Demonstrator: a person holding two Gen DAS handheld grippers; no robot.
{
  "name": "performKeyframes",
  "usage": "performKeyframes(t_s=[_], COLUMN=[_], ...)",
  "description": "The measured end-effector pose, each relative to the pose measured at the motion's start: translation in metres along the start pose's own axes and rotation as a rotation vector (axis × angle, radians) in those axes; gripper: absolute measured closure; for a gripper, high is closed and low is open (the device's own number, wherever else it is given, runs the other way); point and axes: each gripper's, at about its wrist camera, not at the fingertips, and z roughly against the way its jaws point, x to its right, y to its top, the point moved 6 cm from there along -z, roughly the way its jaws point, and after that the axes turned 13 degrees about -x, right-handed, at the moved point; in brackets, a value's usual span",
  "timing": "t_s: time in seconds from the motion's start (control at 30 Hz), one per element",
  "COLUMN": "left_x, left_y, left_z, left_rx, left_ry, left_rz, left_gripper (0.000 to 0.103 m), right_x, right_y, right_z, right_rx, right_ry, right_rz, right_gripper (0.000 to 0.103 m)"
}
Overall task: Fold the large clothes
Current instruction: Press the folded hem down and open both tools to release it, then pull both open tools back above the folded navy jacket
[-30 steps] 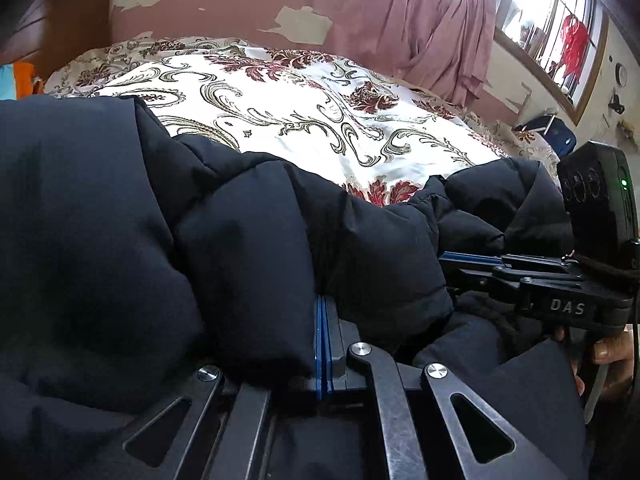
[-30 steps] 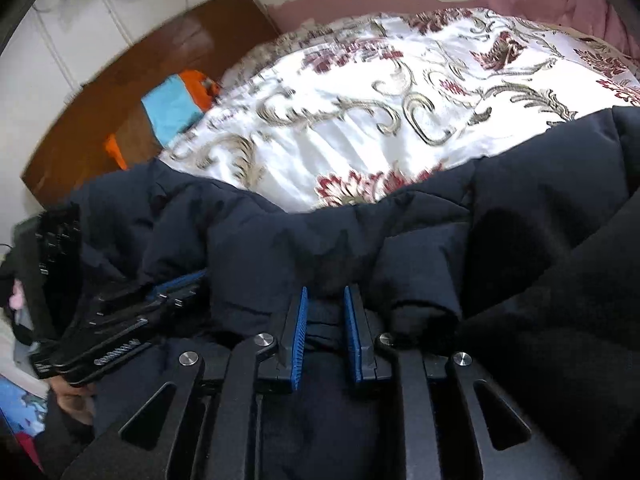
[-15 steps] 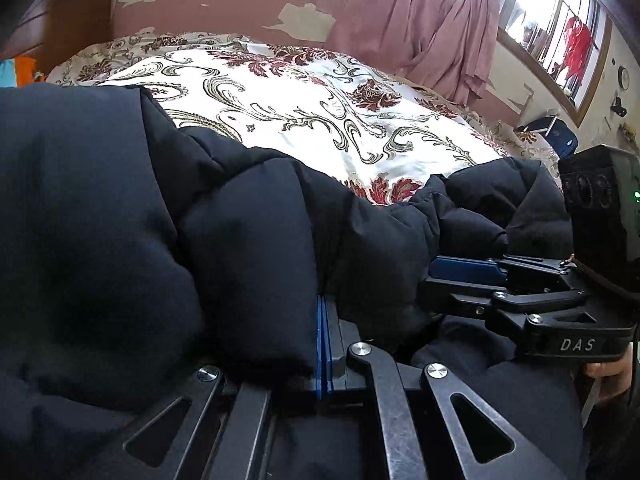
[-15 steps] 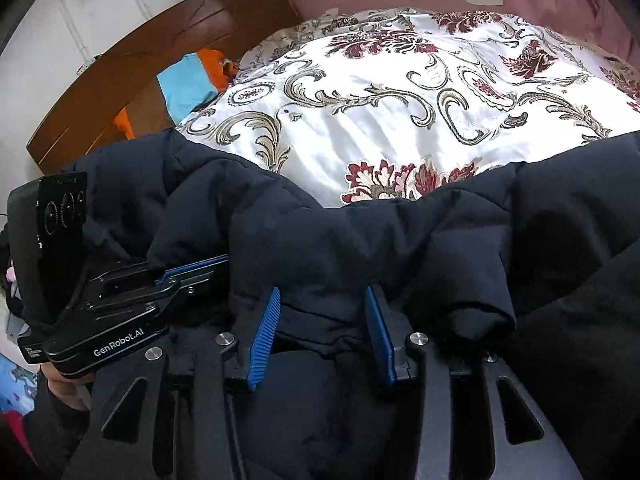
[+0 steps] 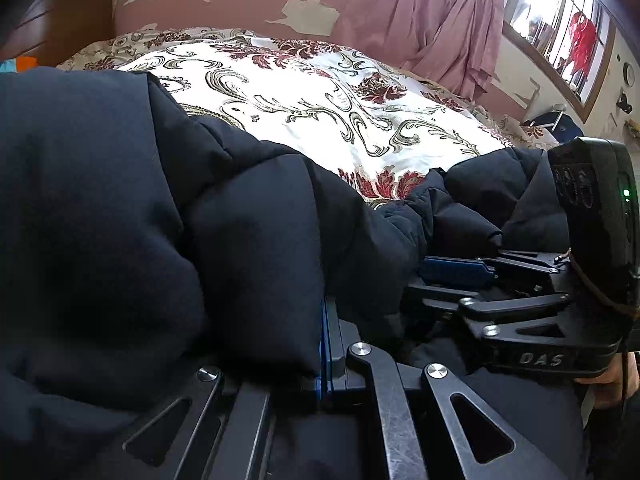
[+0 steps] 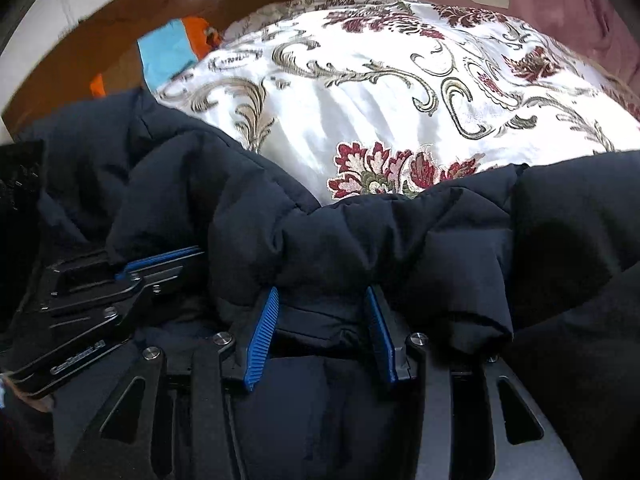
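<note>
Puffer jacket (image 5: 248, 240), dark navy, quilted, lay bunched at the near edge of the bed, on the floral bedspread (image 5: 320, 96). In both views it was heaped in thick rolls, not flat; no clean fold line visible.

Left gripper (image 5: 325, 344): blue pads pressed together with a fold of jacket draped over and in front of them. Looked clamped on the fabric, though the cloth hid most of the tips.

Right gripper (image 6: 322, 332): jaws spread wide, blue pads (image 6: 260, 336) apart on either side of a jacket fold. Fabric sat between them but wasn't pinched. It was just beside the left gripper, both at the same near edge of the garment.

Progress, judged: early to middle. The jacket was gathered at the bed's near edge, one side held, the other free. Can't tell which part (hem, sleeve, collar) was in the left grip. Remaining: spread it or line up the edges, fold it over, flatten it. Most of the bedspread beyond the jacket was bare.

Surroundings: wooden headboard (image 6: 120, 32) with blue-and-orange cloth (image 6: 172, 52) at the far end, pink curtain (image 5: 432, 28) by the window.
</note>
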Motion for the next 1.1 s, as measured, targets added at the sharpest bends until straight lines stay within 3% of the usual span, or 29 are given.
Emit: performKeyframes(t_s=[0.1, 0.27, 0.33, 0.4, 0.67, 0.73, 0.8, 0.87, 0.93, 1.1], left_x=[0.001, 0.0, 0.001, 0.001, 0.008, 0.012, 0.016, 0.014, 0.013, 0.013], left_y=[0.001, -0.004, -0.012, -0.016, -0.014, -0.013, -0.013, -0.015, -0.015, -0.018], left_z=[-0.001, 0.012, 0.026, 0.038, 0.056, 0.063, 0.075, 0.088, 0.103, 0.138], left_rx=[-0.003, 0.037, 0.078, 0.114, 0.125, 0.132, 0.157, 0.216, 0.274, 0.326], left_ry=[0.003, -0.029, -0.066, -0.077, 0.01, 0.011, 0.001, 0.047, 0.085, 0.135], left_rz=[-0.002, 0.003, 0.006, -0.001, 0.013, 0.019, 0.018, 0.04, 0.053, 0.073], left_gripper=[0.099, 0.099, 0.097, 0.088, 0.078, 0.07, 0.047, 0.022, 0.018, 0.008], right_x=[-0.002, 0.006, 0.004, 0.004, 0.014, 0.016, 0.017, 0.017, 0.017, 0.015], right_y=[0.001, -0.012, -0.018, -0.023, -0.039, -0.044, -0.05, -0.052, -0.058, -0.074], right_z=[0.0, 0.027, 0.041, 0.051, 0.09, 0.1, 0.111, 0.12, 0.13, 0.157], right_rx=[0.005, 0.113, 0.145, 0.17, 0.228, 0.249, 0.268, 0.293, 0.322, 0.395], right_ry=[-0.015, 0.082, 0.049, -0.001, -0.108, -0.116, -0.132, -0.156, -0.177, -0.199], right_rz=[0.003, -0.045, -0.049, -0.055, -0.089, -0.1, -0.111, -0.122, -0.136, -0.172], right_gripper=[0.065, 0.06, 0.051, 0.046, 0.038, 0.036, 0.033, 0.027, 0.024, 0.008])
